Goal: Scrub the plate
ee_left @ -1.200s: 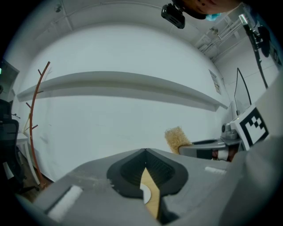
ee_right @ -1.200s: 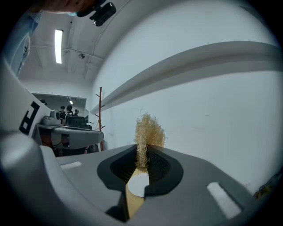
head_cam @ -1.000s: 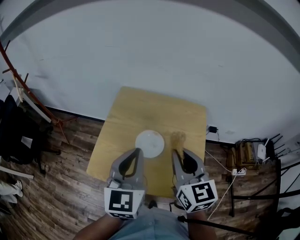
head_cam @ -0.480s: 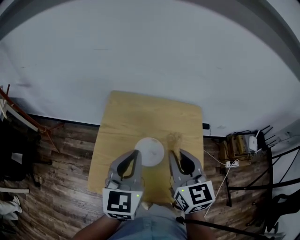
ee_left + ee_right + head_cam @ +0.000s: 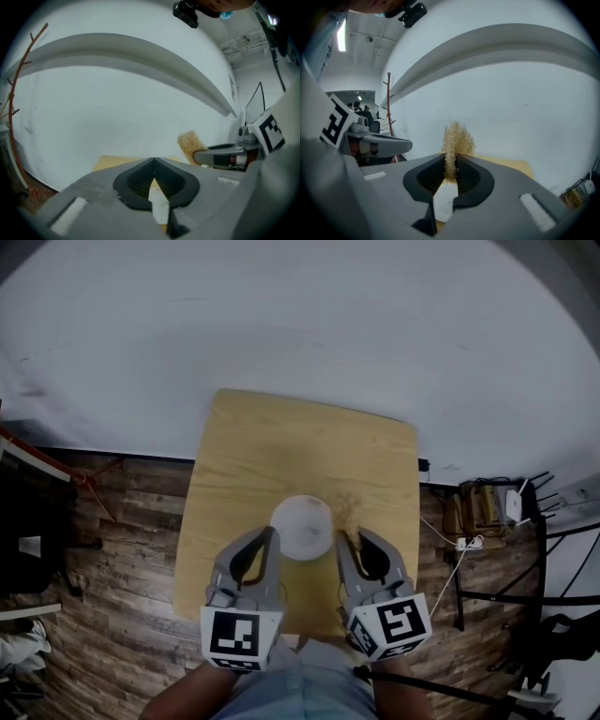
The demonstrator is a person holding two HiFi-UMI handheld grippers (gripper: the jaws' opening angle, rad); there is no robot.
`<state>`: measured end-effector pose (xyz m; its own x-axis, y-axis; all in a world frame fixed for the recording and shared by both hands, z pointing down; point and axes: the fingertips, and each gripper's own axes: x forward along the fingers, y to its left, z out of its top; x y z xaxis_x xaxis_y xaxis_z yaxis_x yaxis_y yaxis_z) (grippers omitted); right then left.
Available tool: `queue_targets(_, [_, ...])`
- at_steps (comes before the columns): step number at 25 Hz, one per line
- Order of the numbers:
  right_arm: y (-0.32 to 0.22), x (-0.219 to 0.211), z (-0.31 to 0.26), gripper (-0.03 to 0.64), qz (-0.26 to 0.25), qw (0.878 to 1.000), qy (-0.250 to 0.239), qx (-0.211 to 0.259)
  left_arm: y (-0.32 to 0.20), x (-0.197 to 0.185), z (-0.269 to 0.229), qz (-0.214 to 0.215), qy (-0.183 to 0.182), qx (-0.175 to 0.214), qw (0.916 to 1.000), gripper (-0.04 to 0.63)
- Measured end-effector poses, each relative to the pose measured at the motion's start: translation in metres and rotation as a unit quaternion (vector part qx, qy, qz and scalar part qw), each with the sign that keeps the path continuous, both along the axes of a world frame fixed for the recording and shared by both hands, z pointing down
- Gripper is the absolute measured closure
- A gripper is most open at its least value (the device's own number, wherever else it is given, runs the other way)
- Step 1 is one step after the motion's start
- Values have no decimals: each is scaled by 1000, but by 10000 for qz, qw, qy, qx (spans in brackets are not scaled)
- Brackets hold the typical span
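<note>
A round white plate (image 5: 301,526) is lying near the front edge of a square light-wooden table (image 5: 253,456), which is standing on a dark plank floor (image 5: 122,559). The grey left gripper (image 5: 153,160) is being held with its jaws pressed fully together on nothing, its tip at the plate's near left rim in the head view. A straw-coloured fibrous scrubber (image 5: 457,136) is being pinched between the jaws of the grey right gripper (image 5: 451,159) and held just beside the plate's right edge. Whether it is touching the plate cannot be told.
</note>
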<state>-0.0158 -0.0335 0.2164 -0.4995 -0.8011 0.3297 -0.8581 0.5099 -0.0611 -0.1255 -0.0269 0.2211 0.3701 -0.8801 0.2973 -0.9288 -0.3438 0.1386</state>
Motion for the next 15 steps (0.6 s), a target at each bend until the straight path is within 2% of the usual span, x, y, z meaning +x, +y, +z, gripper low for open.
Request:
queue_targets(3, [-5, -3, 23, 572, -44, 9996, -11, -273, -5, 0, 23, 63, -127, -284, 9995, 574])
queue_targets(8, [-9, -5, 73, 572, -91, 9968, -12, -794, -7, 3, 68, 13, -18, -911, 9958, 574])
queue_targets(15, [-4, 0, 145, 572, -120, 9865, -48, -1631, -9, 0, 143, -27, 191, -1833, 9829, 574])
